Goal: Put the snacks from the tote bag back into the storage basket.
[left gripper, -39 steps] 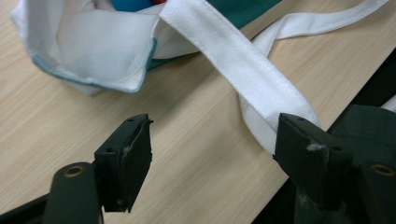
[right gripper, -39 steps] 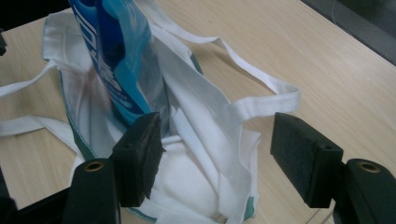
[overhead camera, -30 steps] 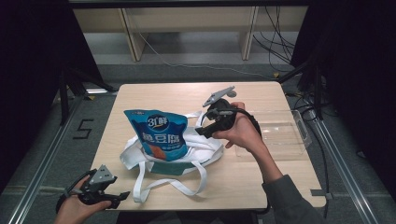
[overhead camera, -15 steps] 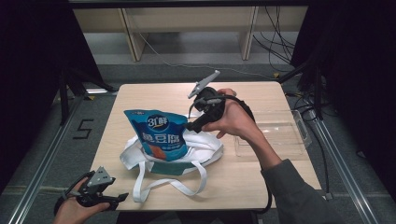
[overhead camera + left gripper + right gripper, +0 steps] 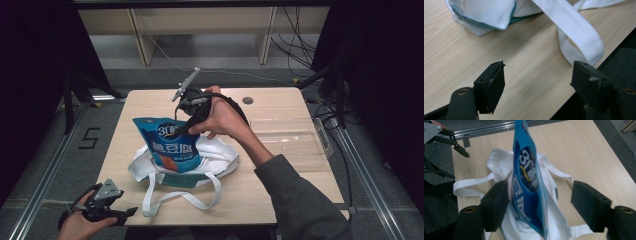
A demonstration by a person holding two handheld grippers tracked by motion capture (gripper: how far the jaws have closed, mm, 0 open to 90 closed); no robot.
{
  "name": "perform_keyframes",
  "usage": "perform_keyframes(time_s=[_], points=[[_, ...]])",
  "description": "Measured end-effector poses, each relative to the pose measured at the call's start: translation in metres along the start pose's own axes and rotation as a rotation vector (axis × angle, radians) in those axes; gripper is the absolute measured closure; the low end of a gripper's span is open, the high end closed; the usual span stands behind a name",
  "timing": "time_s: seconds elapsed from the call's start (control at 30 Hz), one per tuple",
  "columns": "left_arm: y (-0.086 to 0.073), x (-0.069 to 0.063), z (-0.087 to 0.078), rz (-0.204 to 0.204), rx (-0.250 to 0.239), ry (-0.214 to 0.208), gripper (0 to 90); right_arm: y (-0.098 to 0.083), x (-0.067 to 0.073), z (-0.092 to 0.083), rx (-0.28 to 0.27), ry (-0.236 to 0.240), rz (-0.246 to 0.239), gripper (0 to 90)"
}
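The right gripper (image 5: 176, 131) had its jaws spread wide either side of the glossy blue printed pouch (image 5: 167, 145); they had just been closing, yet the pads were not seen pressing on it. The pouch stood upright, edge-on between them, its base in the white cloth tote bag (image 5: 212, 156) lying crumpled on the pale wooden table (image 5: 280, 192). The left gripper (image 5: 124, 214) hung wide open and empty over the table's near edge, beside a bag strap (image 5: 584, 37).

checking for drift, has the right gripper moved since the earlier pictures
Yes. In the high view the right gripper has shifted left and toward the table's far edge, ending above the blue pouch.
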State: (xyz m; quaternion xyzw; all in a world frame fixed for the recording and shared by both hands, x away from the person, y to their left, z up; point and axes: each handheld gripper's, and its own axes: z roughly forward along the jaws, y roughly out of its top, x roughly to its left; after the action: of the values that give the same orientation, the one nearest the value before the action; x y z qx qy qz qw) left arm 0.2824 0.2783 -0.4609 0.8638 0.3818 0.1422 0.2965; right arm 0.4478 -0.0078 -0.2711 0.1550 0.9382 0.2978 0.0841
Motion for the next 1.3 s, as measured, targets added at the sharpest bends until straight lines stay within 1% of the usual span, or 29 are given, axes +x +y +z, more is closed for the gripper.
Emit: perform_keyframes(time_s=[0.03, 0.07, 0.1, 0.13, 0.17, 0.2, 0.23, 0.27, 0.3, 0.33, 0.37, 0.4, 0.5, 0.57, 0.6, 0.67, 0.73, 0.77, 0.83, 0.9, 0.97, 1.0, 1.03, 1.1, 1.13, 1.2, 1.23, 1.27, 1.3], points=[[0.000, 0.000, 0.000, 0.005, 0.001, 0.005, 25.8, 0.007, 0.000, 0.004, 0.013, 0.004, -0.042, 39.6], [0.000, 0.001, -0.001, 0.019, 0.002, 0.009, 25.8, 0.007, 0.000, 0.004, 0.013, 0.004, -0.042, 39.6], [0.000, 0.001, -0.001, -0.001, 0.002, 0.000, 25.7, 0.010, 0.000, 0.005, 0.033, 0.001, -0.057, 42.2], [0.000, 0.001, 0.000, 0.002, 0.013, 0.005, 25.8, 0.015, 0.001, 0.009, 0.042, 0.015, -0.057, 44.6], [0.000, 0.001, 0.000, 0.002, 0.013, 0.005, 25.8, 0.015, 0.001, 0.009, 0.042, 0.015, -0.057, 44.6], [0.000, 0.003, -0.001, 0.016, 0.011, 0.004, 25.8, 0.018, 0.001, 0.012, 0.058, 0.013, -0.048, 46.8], [-0.001, 0.003, -0.001, 0.015, 0.006, 0.007, 25.8, 0.020, -0.001, 0.014, 0.053, 0.011, -0.069, 47.8], [-0.001, 0.003, -0.001, 0.014, 0.006, 0.008, 25.8, 0.021, -0.001, 0.015, 0.055, 0.012, -0.067, 49.0], [-0.002, 0.002, 0.000, -0.006, 0.006, 0.000, 25.8, 0.022, -0.001, 0.016, 0.060, 0.021, -0.070, 49.8], [-0.002, 0.002, 0.000, -0.006, 0.006, 0.000, 25.8, 0.022, -0.001, 0.016, 0.060, 0.021, -0.070, 49.8], [-0.001, 0.003, 0.000, 0.011, 0.006, 0.005, 25.8, 0.024, -0.002, 0.018, 0.061, 0.024, -0.069, 50.7], [-0.001, 0.001, 0.001, -0.004, 0.007, 0.002, 25.8, 0.025, -0.002, 0.021, 0.076, 0.028, -0.073, 53.0], [-0.001, 0.001, 0.001, -0.005, 0.007, 0.002, 25.8, 0.028, -0.003, 0.025, 0.088, 0.033, -0.068, 55.0], [-0.001, 0.002, 0.001, 0.008, 0.007, 0.005, 25.8, 0.030, -0.003, 0.028, 0.091, 0.032, -0.068, 56.7], [-0.001, 0.002, 0.001, 0.008, 0.007, 0.005, 25.8, 0.031, -0.004, 0.030, 0.093, 0.044, -0.082, 58.3], [-0.001, 0.002, 0.001, 0.008, 0.007, 0.005, 25.8, 0.033, -0.003, 0.033, 0.107, 0.041, -0.080, 60.5], [-0.002, 0.001, 0.001, -0.005, 0.008, 0.004, 25.8, 0.036, -0.002, 0.036, 0.124, 0.039, -0.059, 63.5], [-0.001, 0.001, 0.002, -0.005, 0.017, 0.006, 25.8, 0.036, -0.003, 0.037, 0.116, 0.042, -0.076, 65.7], [-0.002, 0.001, 0.002, -0.006, 0.010, 0.000, 25.8, 0.037, -0.003, 0.038, 0.126, 0.034, -0.068, 67.3], [-0.002, 0.001, 0.002, -0.008, 0.007, 0.001, 25.8, 0.038, -0.003, 0.040, 0.132, 0.044, -0.078, 68.9], [-0.002, 0.001, 0.001, -0.008, 0.008, -0.002, 25.8, 0.039, -0.004, 0.043, 0.125, 0.051, -0.107, 69.2], [-0.002, 0.001, 0.002, -0.007, 0.010, 0.002, 25.8, 0.040, -0.004, 0.043, 0.138, 0.047, -0.093, 70.2], [-0.002, 0.001, 0.002, -0.007, 0.010, 0.001, 25.8, 0.040, -0.004, 0.044, 0.146, 0.045, -0.098, 71.0], [-0.002, 0.001, 0.002, -0.005, 0.009, 0.000, 25.8, 0.041, -0.007, 0.047, 0.135, 0.051, -0.141, 72.8], [-0.002, 0.001, 0.002, -0.003, 0.018, 0.005, 25.8, 0.041, -0.005, 0.047, 0.156, 0.046, -0.111, 73.2], [-0.002, 0.001, 0.002, -0.004, 0.012, -0.005, 25.8, 0.041, -0.005, 0.048, 0.161, 0.048, -0.110, 74.3], [-0.002, 0.001, 0.002, -0.004, 0.012, -0.005, 25.8, 0.042, -0.008, 0.050, 0.140, 0.058, -0.150, 74.9], [-0.002, 0.001, 0.002, -0.004, 0.012, -0.005, 25.8, 0.042, -0.006, 0.050, 0.152, 0.052, -0.126, 75.4], [-0.002, 0.001, 0.002, -0.003, 0.011, -0.005, 25.8, 0.042, -0.007, 0.051, 0.151, 0.056, -0.131, 76.6]])
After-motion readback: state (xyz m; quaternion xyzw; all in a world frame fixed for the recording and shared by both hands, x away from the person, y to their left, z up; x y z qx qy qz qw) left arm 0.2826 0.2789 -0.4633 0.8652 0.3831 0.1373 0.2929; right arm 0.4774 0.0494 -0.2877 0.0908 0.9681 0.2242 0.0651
